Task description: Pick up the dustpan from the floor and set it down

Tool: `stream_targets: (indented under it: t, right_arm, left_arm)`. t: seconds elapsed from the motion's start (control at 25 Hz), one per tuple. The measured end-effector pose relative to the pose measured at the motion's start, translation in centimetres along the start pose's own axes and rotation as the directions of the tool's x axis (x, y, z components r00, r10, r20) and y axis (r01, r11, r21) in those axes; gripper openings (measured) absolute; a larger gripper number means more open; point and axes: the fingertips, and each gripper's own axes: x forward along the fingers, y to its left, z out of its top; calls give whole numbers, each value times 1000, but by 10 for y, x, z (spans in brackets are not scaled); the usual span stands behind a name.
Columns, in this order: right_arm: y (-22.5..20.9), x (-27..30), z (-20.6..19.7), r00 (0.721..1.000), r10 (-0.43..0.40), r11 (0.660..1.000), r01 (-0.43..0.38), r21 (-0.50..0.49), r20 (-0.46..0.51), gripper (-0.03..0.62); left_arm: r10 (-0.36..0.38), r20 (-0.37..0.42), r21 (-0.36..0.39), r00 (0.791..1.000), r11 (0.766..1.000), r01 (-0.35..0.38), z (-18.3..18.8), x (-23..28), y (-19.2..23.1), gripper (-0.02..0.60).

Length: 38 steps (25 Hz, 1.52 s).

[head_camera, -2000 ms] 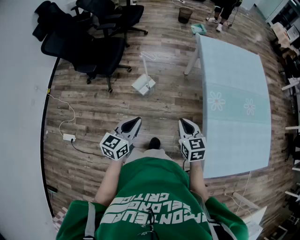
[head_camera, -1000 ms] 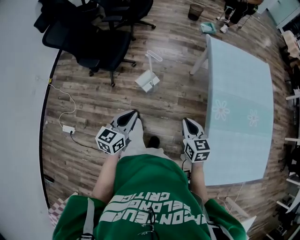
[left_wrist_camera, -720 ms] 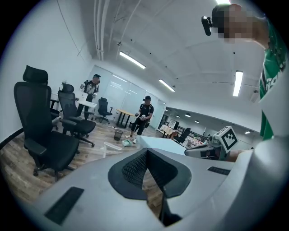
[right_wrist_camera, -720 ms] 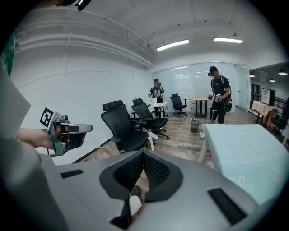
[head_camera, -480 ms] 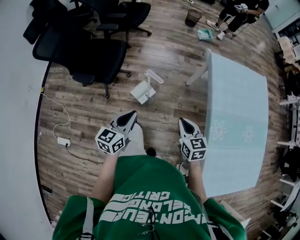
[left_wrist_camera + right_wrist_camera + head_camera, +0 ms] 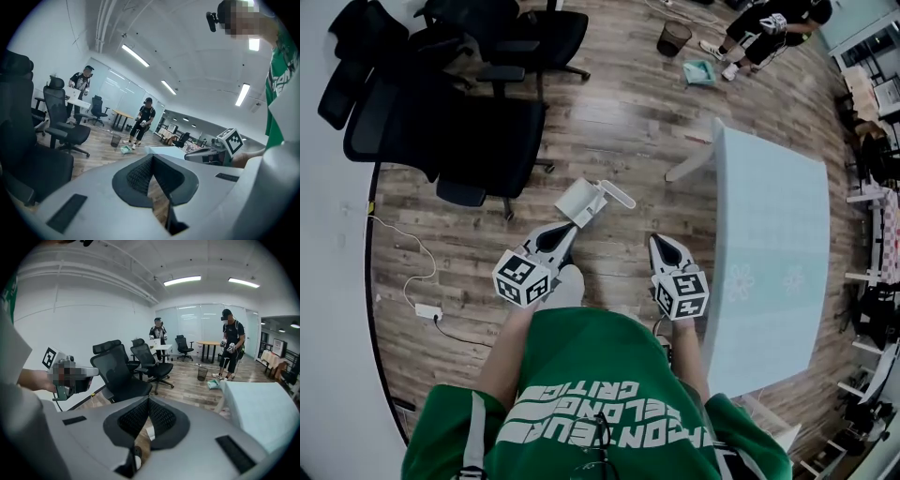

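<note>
While I stand on the wood floor (image 6: 619, 112), the pale blue table (image 6: 769, 244) fills the right of the frame and black office chairs (image 6: 469, 122) crowd the upper left. White dustpan (image 6: 579, 201) lies on the floor near frame centre, between chairs and table, handle toward the right. My left gripper (image 6: 570, 228) is just below it in the frame, jaws closed, holding nothing. Right gripper (image 6: 657, 241), centre-right beside the table edge, also closed and empty.

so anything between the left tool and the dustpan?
Nothing visible. The dustpan lies on bare floor just beyond the left tool in the head view; the office chair and table sit to either side.
</note>
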Motion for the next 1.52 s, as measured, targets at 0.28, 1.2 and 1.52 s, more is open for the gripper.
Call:
stream_targets:
  t: [0.28, 1.2, 1.52]
  right_arm:
    - [14, 39, 16, 998, -15, 998, 12, -55, -56, 8]
    - [28, 102, 35, 987, 68, 981, -92, -169, -143, 8]
    - [24, 128, 24, 970, 84, 944, -150, -294, -227, 8]
  left_arm:
    - [-18, 7, -22, 1000, 1000, 18, 10, 0, 45, 2]
    - [91, 71, -104, 993, 991, -84, 18, -15, 88, 2]
    - [152, 72, -130, 986, 981, -141, 15, -15, 95, 2]
